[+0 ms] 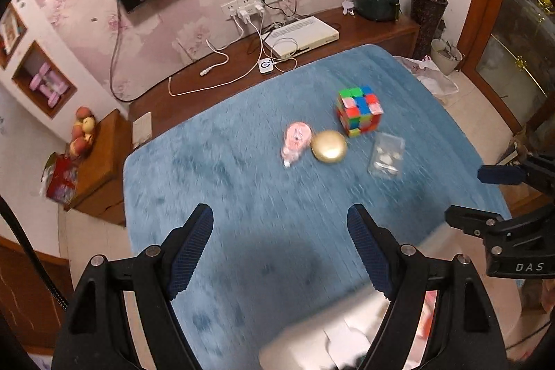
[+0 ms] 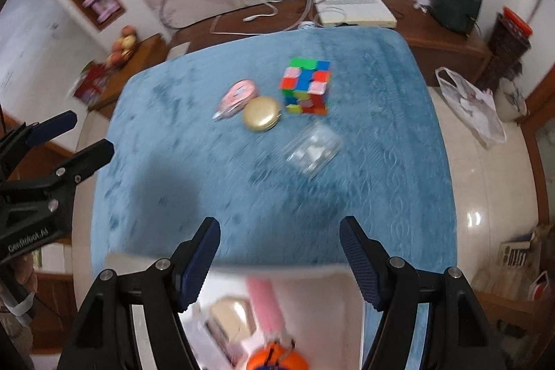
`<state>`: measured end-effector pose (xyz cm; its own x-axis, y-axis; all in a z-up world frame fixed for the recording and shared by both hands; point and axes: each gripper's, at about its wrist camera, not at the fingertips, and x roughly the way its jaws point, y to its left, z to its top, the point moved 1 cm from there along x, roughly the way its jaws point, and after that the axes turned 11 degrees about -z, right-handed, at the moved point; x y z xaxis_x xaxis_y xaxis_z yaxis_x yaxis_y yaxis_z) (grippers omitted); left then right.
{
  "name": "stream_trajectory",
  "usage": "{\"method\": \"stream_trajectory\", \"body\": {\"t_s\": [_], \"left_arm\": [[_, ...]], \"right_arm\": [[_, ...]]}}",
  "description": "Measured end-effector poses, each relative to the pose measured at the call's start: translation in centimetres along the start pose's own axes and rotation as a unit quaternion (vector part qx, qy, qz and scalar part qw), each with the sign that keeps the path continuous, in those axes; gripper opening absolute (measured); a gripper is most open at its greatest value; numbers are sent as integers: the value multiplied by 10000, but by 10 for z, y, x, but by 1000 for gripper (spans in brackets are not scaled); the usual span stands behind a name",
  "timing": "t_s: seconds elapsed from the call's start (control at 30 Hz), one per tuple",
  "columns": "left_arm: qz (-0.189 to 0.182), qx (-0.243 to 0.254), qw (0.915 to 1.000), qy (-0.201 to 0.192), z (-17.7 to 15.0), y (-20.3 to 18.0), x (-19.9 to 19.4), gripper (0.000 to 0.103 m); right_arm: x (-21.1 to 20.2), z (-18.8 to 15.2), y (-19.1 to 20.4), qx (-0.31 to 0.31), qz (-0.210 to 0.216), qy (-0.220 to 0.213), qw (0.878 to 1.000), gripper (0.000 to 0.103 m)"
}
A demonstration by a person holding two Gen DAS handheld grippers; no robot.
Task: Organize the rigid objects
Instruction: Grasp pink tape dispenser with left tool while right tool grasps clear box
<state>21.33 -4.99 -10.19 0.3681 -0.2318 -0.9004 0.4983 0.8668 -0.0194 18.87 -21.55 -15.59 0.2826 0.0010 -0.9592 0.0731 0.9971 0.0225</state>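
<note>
While both the left gripper [image 1: 280, 224] and right gripper [image 2: 280, 233] hover with fingers apart and empty, a Rubik's cube [image 1: 359, 111], gold compact [image 1: 328, 146], pink correction tape [image 1: 296, 141] and clear packet [image 1: 385, 155] lie clustered on the blue tablecloth [image 1: 225, 169].

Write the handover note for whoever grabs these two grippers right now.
Left gripper: open, empty, above the near part of the blue mat.
Right gripper: open, empty, above the mat's near edge.
On the mat, in a loose cluster: puzzle cube, gold round case touching the pink tape dispenser, clear bag of small parts nearest the grippers.
A white container at the near edge holds a pink item and an orange one; frames are blurred there.
Done: those two appear stowed.
Left: the four things on the mat.
</note>
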Motion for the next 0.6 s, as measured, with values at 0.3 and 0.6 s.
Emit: {"method": "stream_trajectory", "body": {"t_s": [0.3, 0.6], "left_arm": [[-428, -405, 9972, 459, 56, 39, 93, 82], [-574, -541, 9931, 865, 89, 42, 161, 82]], "right_arm": [[63, 49, -21, 811, -221, 346, 9959, 72], [120, 63, -35, 1552, -156, 950, 9832, 72]]}}
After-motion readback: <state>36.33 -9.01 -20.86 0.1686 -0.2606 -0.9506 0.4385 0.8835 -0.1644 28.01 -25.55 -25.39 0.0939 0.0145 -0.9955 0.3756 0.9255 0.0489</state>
